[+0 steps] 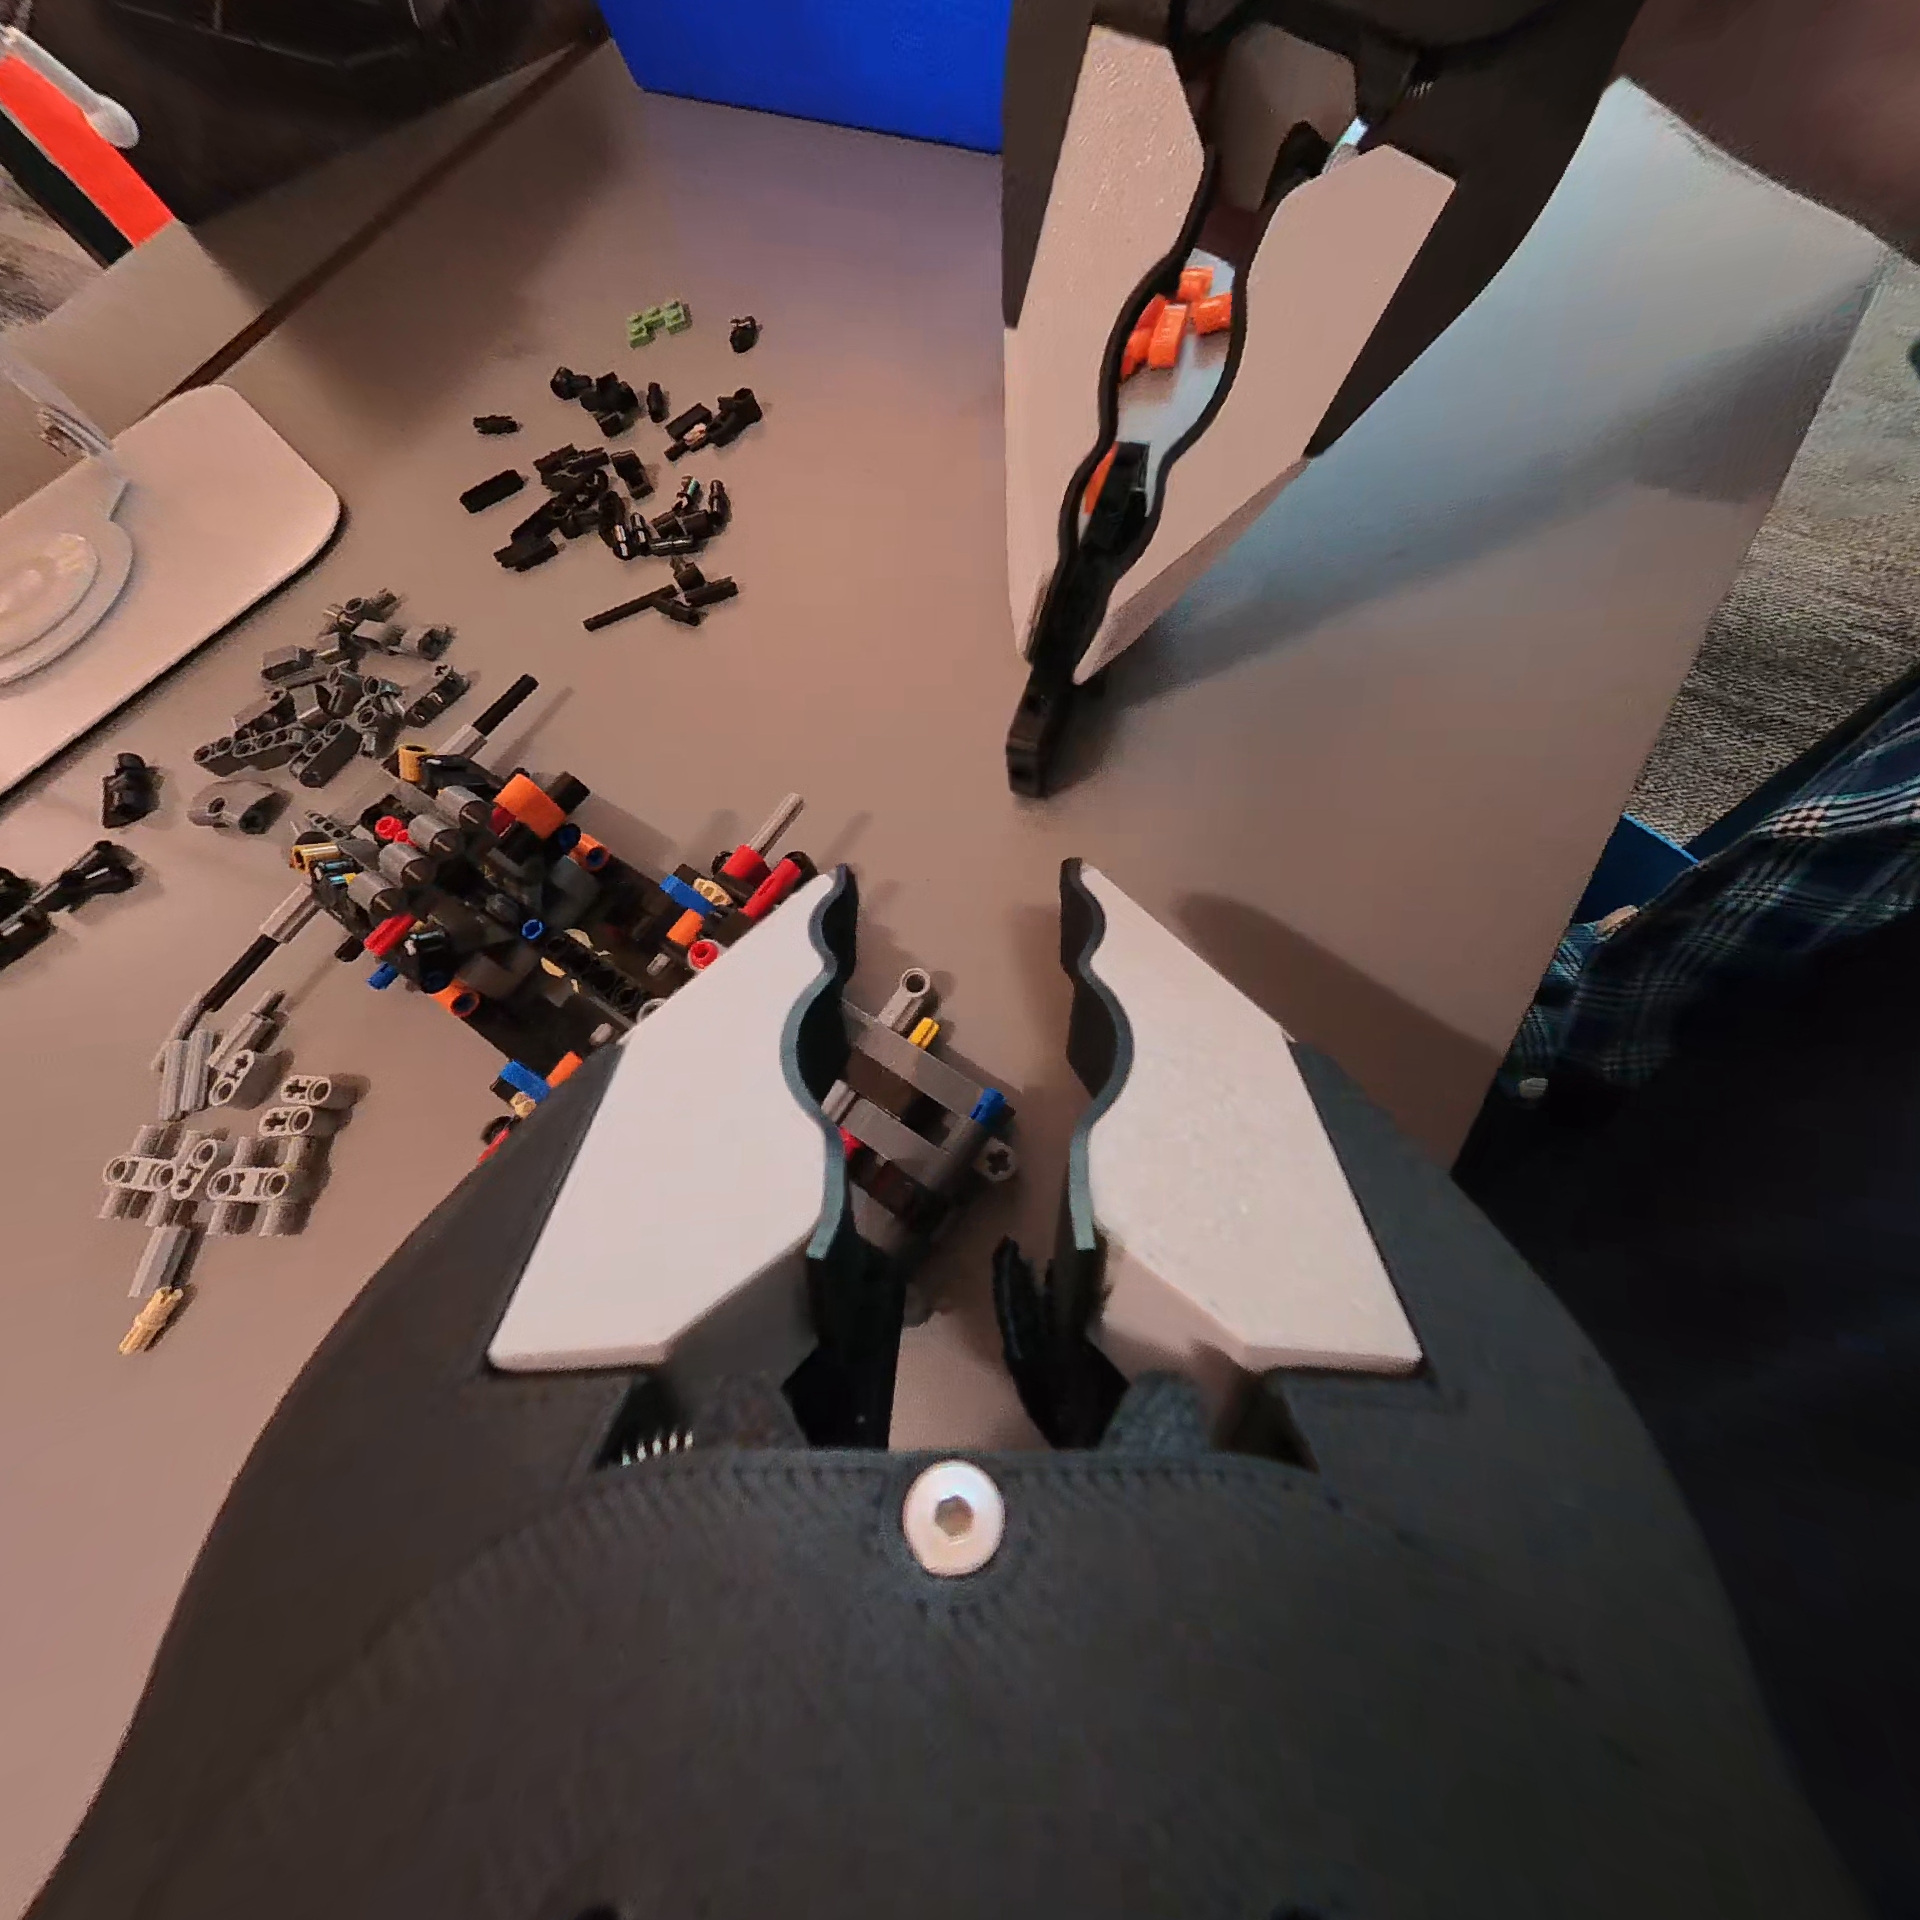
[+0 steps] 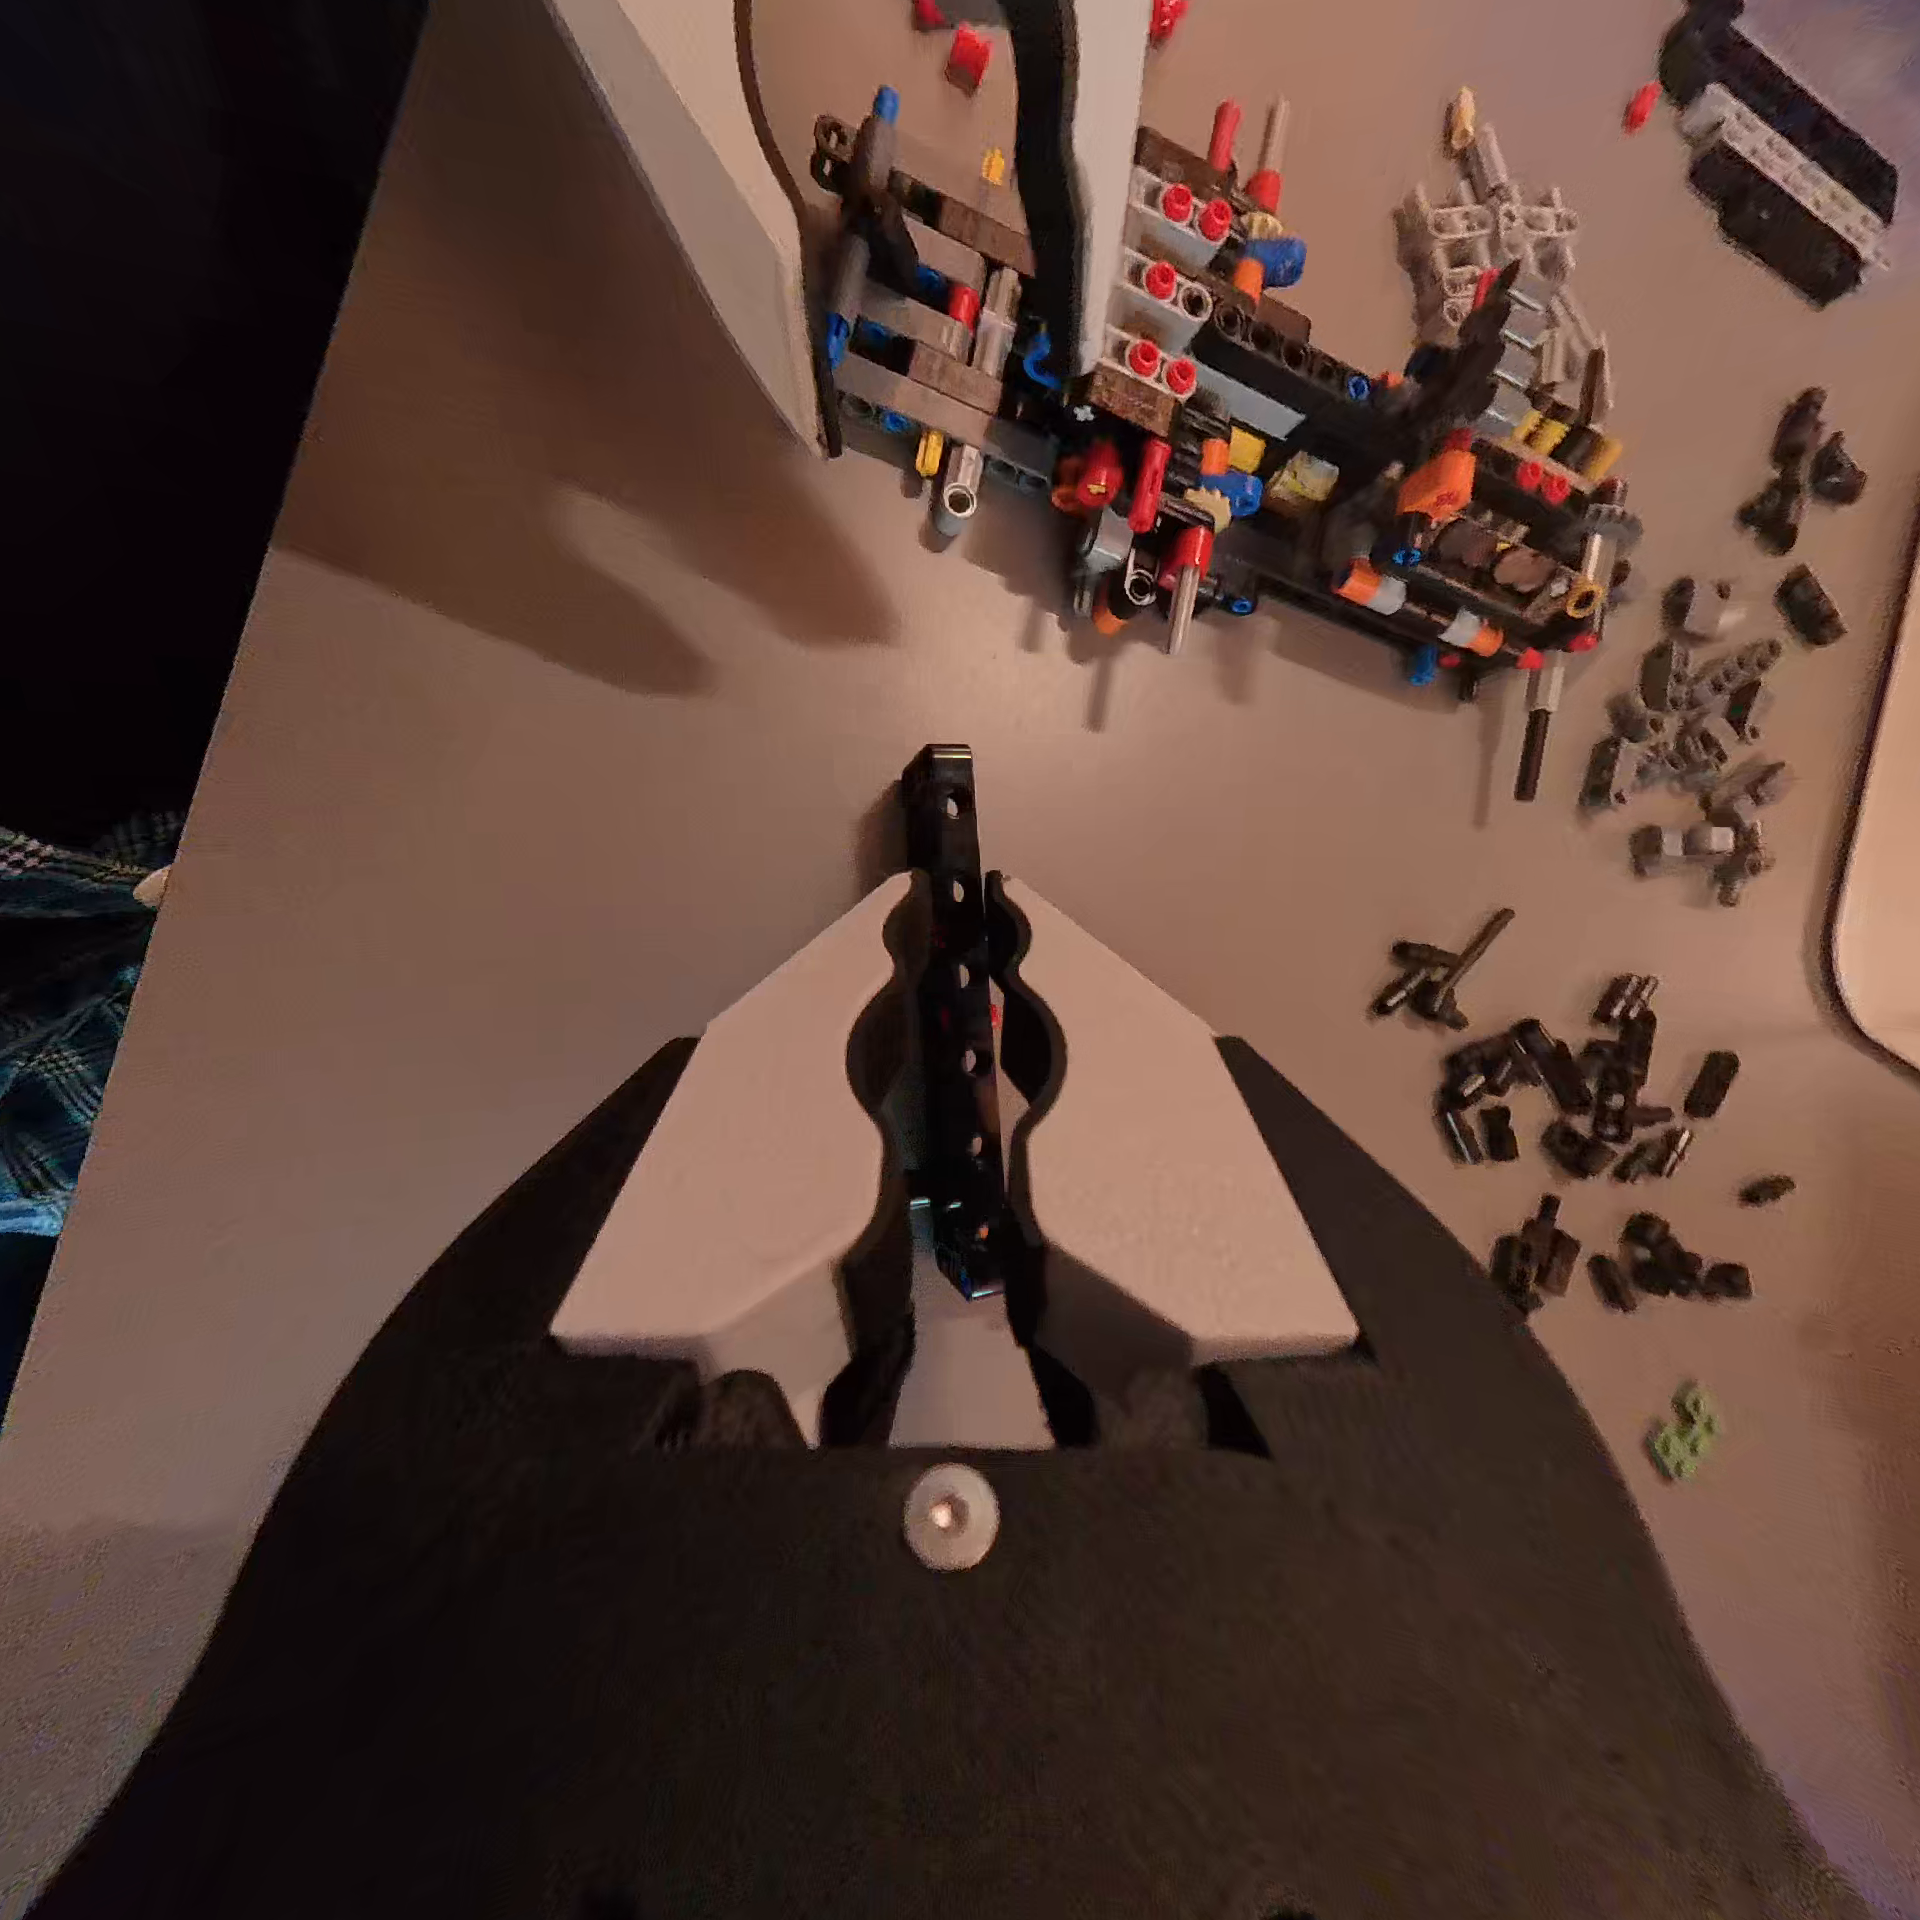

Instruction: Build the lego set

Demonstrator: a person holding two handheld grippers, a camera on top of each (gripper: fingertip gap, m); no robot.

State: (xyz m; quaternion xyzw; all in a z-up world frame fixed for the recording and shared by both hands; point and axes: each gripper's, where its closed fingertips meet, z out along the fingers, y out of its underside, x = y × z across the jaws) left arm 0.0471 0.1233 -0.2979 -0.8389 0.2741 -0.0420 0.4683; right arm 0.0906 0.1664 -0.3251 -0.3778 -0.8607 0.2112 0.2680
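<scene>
The part-built lego model (image 1: 499, 894), black and grey with red, blue and orange pins, lies on the table; it also shows in the right wrist view (image 2: 1247, 416). My left gripper (image 1: 956, 883) is open, its jaws on either side of the model's grey-beamed near end (image 1: 914, 1101), just above it. My right gripper (image 2: 951, 883) is shut on a long black beam with holes (image 2: 956, 935), whose end sticks out past the fingertips. In the left wrist view that gripper (image 1: 1049, 675) holds the black beam (image 1: 1039, 727) tip down just above the table, beyond my left gripper.
Loose piles lie on the table: black pins (image 1: 623, 478), dark grey connectors (image 1: 332, 686), light grey connectors (image 1: 218, 1153), orange pieces (image 1: 1174, 322), a green piece (image 1: 660, 320). A white tray (image 1: 156, 561) sits at the left, a blue box (image 1: 810, 62) at the back. A plaid sleeve (image 1: 1714, 935) is at the right. My hands' fingertips stand some 7 cm from each other. The green piece (image 1: 660, 320) lies around 25 cm away from my right fingertips. Look for it in the right wrist view (image 2: 1682, 1434) too.
</scene>
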